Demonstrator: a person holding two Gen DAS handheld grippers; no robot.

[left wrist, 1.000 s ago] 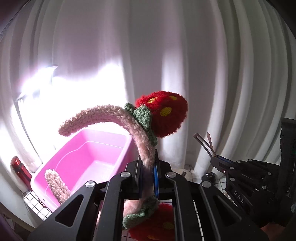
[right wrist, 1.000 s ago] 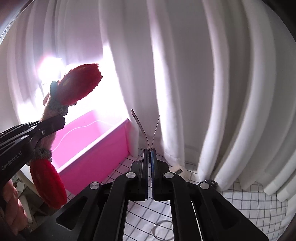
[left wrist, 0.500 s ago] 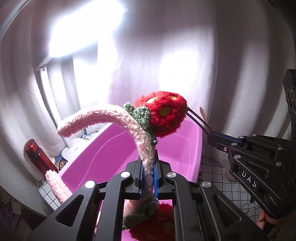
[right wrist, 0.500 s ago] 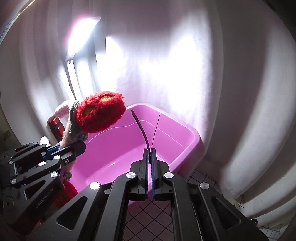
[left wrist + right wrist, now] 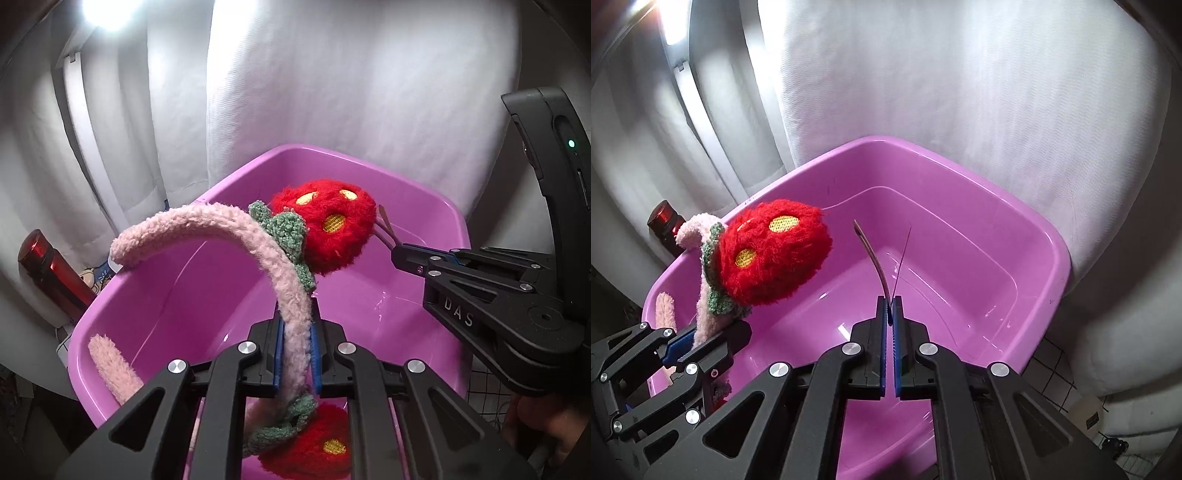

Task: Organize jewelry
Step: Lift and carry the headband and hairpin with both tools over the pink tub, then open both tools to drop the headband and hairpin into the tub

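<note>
Over the pink tub (image 5: 436, 206), the left tongs (image 5: 295, 343) carry a fuzzy pink headband (image 5: 229, 229) with red strawberry puffs (image 5: 325, 229). Their jaws are opening, yet the pads still touch the band between them. The right tongs (image 5: 890, 321) are clamped on a thin hair clip (image 5: 875, 258), its two prongs splayed above the tub's bare floor. A red bottle (image 5: 48, 269) stands behind the tub, by the white curtain (image 5: 332, 74).
</note>
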